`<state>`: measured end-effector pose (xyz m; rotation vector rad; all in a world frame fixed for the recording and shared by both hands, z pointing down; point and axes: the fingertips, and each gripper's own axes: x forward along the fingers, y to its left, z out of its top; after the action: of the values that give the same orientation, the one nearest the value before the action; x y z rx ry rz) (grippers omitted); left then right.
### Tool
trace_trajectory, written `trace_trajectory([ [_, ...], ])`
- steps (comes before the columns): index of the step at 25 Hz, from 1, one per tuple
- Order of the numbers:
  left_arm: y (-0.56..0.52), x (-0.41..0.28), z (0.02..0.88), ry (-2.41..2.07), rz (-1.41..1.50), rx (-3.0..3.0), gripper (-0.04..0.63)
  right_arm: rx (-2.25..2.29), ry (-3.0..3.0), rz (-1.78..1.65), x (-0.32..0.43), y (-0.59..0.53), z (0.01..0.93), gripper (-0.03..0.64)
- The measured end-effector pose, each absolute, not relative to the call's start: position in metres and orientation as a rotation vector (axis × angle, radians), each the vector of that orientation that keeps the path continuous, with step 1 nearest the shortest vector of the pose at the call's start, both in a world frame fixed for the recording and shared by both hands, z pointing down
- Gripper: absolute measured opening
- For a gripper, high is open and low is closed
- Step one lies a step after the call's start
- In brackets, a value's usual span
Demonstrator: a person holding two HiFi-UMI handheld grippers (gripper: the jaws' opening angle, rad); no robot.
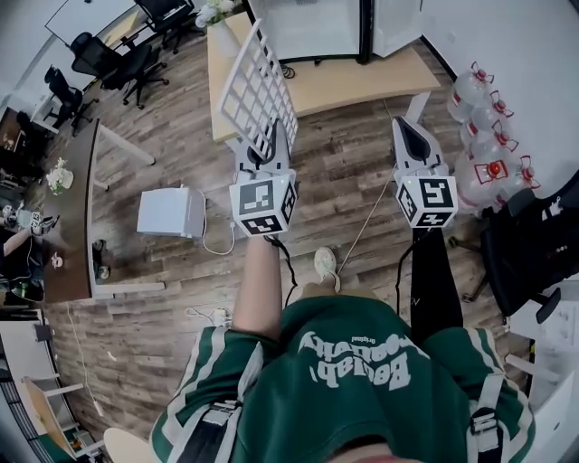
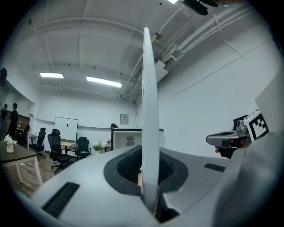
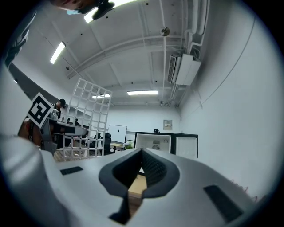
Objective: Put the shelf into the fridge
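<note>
The person stands on a wooden floor and holds one gripper in each hand, both pointing to the far side. The left gripper holds the shelf, a white grid of wire. Its jaws are at a narrow opening and press on the near edge of the shelf from both sides. In the left gripper view the shelf shows edge-on, as a thin white strip that rises straight up from between the jaws. In the head view the shelf is in the air, and its far part shows in front of the left end of the desk.

The right gripper is to the right of the left one, well apart from it and from the shelf. Its jaws are together at the tips and nothing is between them; only a piece of the light wood of the desk shows in the gap behind the tips.

The fridge is behind the desk, at the far side, and its door is open. The shelf is outside the fridge. Some large water bottles are on the floor at the right, and a white box is on the floor at the left.
</note>
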<state>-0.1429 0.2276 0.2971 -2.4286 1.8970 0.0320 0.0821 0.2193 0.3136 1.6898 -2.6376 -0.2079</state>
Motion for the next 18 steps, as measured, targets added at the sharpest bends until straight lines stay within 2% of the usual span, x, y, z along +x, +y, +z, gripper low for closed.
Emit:
trace_trajectory([
  [18, 0.078, -0.181, 0.319, 1.850, 0.005, -2.517, 0.028, 1.751, -2.547, -0.196, 0.037, 0.089, 0.328, 0.003],
])
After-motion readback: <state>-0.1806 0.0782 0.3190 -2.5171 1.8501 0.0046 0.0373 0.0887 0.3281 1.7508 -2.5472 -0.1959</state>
